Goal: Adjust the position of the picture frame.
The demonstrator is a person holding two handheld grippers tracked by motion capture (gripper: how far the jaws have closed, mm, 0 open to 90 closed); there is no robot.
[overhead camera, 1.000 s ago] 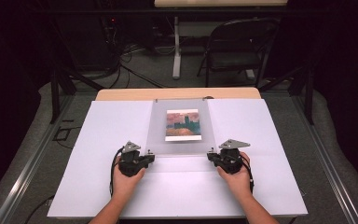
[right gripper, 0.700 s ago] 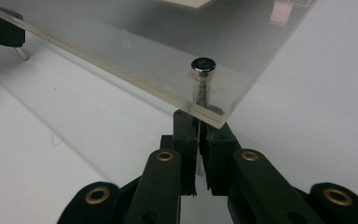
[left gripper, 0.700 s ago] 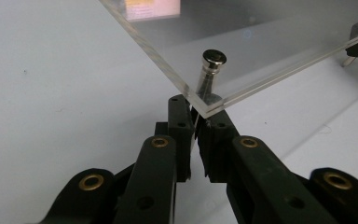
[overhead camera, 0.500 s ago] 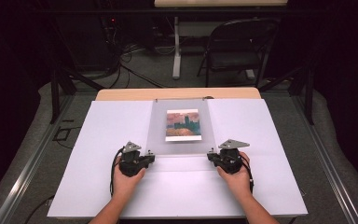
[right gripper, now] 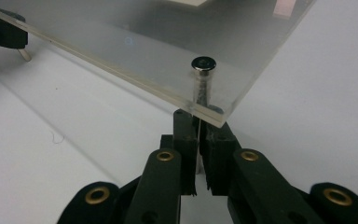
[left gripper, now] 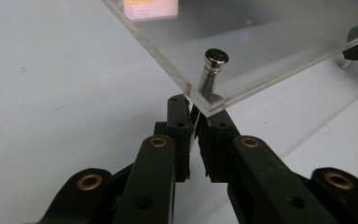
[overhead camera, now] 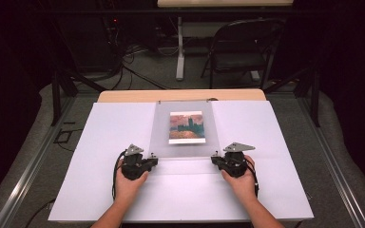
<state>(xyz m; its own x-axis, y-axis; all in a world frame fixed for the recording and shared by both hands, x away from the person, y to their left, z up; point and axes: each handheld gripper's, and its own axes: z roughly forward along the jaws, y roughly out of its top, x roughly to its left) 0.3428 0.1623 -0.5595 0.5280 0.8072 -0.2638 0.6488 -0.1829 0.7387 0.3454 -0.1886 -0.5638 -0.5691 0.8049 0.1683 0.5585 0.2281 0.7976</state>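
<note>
**Clear panel being gripped at its two near corners**

A clear acrylic panel [overhead camera: 184, 128] is being held over the white worktop [overhead camera: 100, 142], with a small picture [overhead camera: 186, 127] seen beneath its middle. The left claw [overhead camera: 153, 158] is being kept clamped on the panel's near left corner, just beside a metal standoff pin [left gripper: 210, 70]. The right claw [overhead camera: 216, 158] is being kept clamped on the near right corner, beside a second pin [right gripper: 203, 77]. In both gripper views the panel's near edge is being shown raised off the worktop, tilting up toward the claws.
</note>
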